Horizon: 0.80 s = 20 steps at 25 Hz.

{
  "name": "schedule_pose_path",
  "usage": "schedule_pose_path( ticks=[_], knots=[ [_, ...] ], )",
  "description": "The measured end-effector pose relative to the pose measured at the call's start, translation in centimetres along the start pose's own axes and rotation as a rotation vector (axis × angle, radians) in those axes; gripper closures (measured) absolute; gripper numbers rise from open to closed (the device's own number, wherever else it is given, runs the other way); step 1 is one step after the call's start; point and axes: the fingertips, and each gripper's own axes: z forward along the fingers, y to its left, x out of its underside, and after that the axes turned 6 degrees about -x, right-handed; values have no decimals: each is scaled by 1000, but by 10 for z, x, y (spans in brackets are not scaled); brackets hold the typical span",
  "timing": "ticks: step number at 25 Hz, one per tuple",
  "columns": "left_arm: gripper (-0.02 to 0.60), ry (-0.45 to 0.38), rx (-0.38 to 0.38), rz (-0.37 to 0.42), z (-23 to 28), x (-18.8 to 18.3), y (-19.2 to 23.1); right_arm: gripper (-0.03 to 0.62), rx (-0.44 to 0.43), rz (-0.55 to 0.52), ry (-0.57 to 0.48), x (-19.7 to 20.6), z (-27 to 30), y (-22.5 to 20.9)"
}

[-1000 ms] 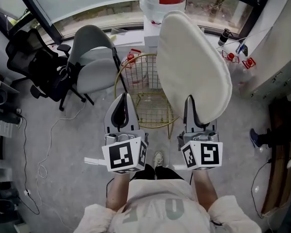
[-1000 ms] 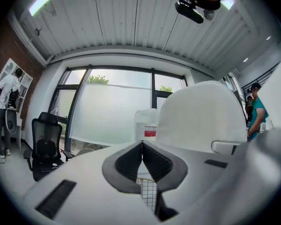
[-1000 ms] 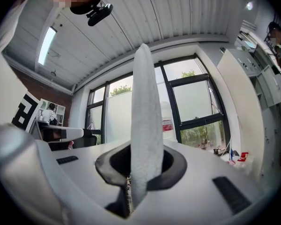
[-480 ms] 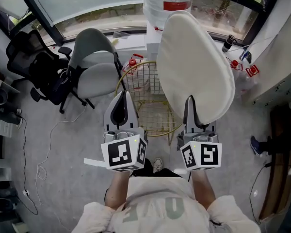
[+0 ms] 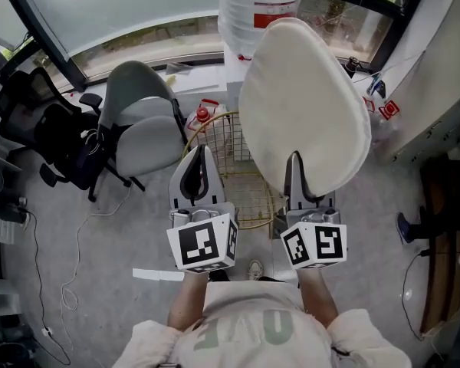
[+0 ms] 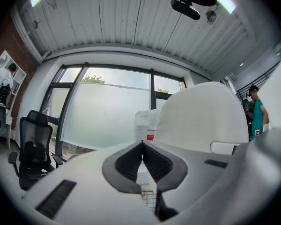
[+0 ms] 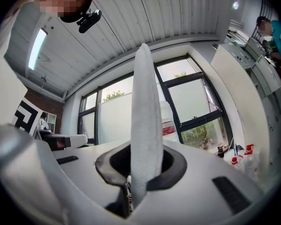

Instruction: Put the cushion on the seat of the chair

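Observation:
A cream oval cushion (image 5: 307, 110) is held up on edge above a gold wire chair (image 5: 231, 176). My right gripper (image 5: 294, 159) is shut on the cushion's lower edge; in the right gripper view the cushion (image 7: 145, 130) stands as a thin upright slab between the jaws of that gripper (image 7: 139, 165). Beside it, my left gripper (image 5: 198, 159) is shut with nothing in it, to the left of the cushion over the chair's wire seat. The left gripper view shows its pads touching at the tip (image 6: 142, 146) and the cushion (image 6: 201, 121) to the right.
A grey shell chair (image 5: 142, 117) stands left of the wire chair, with a black office chair (image 5: 42, 125) further left. A large water bottle (image 5: 259, 6) on a white stand is behind, by the window. Red-capped bottles (image 5: 387, 110) and cables lie on the floor.
Both grippers and the cushion have shifted forward toward the wire chair and window; the chairs now sit closer below the grippers. The grips are unchanged.

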Motion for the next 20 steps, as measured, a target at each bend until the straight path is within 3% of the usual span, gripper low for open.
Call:
schedule_pose_path(
  ticks=[12,20],
  knots=[
    [568,18,87,-39,34,6,12,545,59,-57,3,7,35,9],
    [568,96,80,51,54,94,25,545,0,-6,-23,76,58,6]
  ],
)
